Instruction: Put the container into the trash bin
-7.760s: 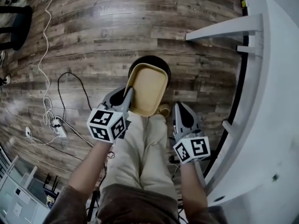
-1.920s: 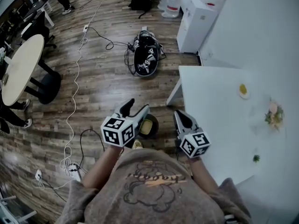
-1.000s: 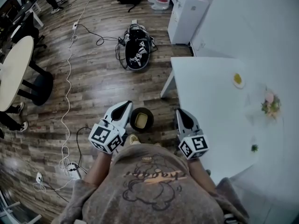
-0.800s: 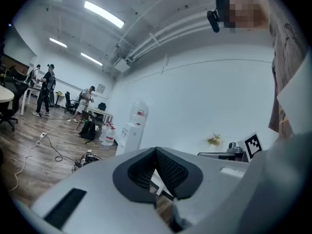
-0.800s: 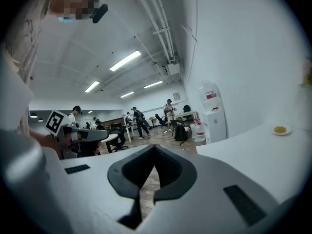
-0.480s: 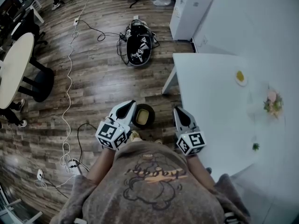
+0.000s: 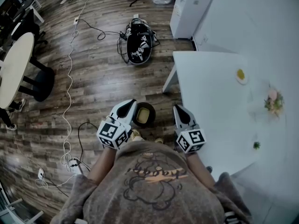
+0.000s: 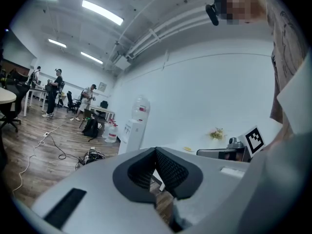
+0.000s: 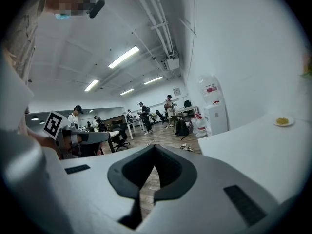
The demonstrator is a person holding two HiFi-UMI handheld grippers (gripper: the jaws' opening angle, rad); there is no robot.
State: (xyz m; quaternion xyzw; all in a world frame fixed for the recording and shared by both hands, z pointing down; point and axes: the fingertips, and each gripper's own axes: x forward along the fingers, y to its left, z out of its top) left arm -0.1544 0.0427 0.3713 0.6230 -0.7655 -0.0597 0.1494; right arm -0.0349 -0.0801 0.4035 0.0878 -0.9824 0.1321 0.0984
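Left gripper (image 7: 127, 106), right gripper (image 7: 180, 112) closed empty, container (image 7: 144, 115) in trash bin (image 7: 153, 119) between, table (image 7: 210, 101) beside

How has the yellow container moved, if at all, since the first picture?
Yes. The container has dropped from above the trash bin to inside it, free of the left claw.

My left gripper (image 7: 128, 105) and right gripper (image 7: 180, 110): grey shells, black ribbed pads (image 8: 170, 172), black-and-white marker cubes (image 7: 112, 133). Grey-brown shirt (image 7: 149, 185), printed chest.
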